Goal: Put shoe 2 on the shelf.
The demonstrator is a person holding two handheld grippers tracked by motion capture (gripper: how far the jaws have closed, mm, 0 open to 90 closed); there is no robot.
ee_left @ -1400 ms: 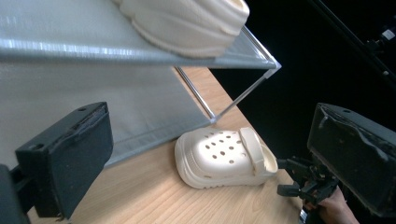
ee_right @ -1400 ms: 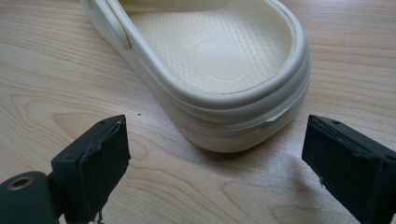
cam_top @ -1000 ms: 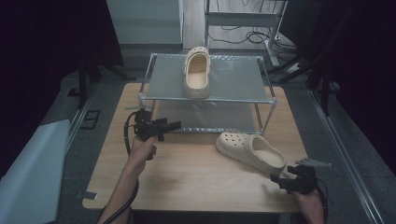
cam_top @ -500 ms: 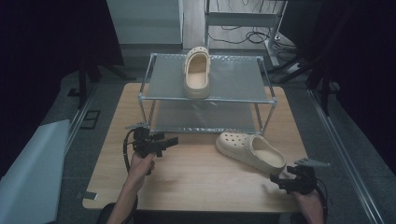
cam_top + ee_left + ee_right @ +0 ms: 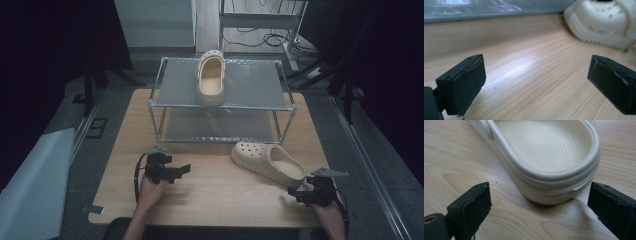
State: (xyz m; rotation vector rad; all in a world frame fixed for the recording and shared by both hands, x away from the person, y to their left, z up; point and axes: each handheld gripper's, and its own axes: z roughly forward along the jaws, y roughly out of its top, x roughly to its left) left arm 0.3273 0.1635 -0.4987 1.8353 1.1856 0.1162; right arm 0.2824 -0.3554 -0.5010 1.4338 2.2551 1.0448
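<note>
**Both jaws wide, one clog on the table, one on the rack**

At the lower left of the high view my left gripper (image 5: 184,169) lies low over the table (image 5: 215,200), pointing right toward the middle of the frame. Its jaws stand wide apart and hold nothing. In the left gripper view I see bare wood grain between them, with the toe of the near clog (image 5: 604,22) in the upper right corner, well clear of my pads.

Up the frame, in the centre, stands the rack (image 5: 160,90), a metal frame with two grey shelves. The far clog (image 5: 210,78) sits on its top shelf, toe pointing away from me, heel at the front edge.

Right of centre, the near clog (image 5: 268,162) lies on the table just in front of the rack, toe to the left, heel toward the lower right.

At the lower right my right gripper (image 5: 294,195) points left at that heel. Its jaws are also spread wide and grip nothing. In the right gripper view the heel of the near clog (image 5: 544,152) fills the upper middle, sitting just ahead of the gap between my two pads, touching neither.
</note>
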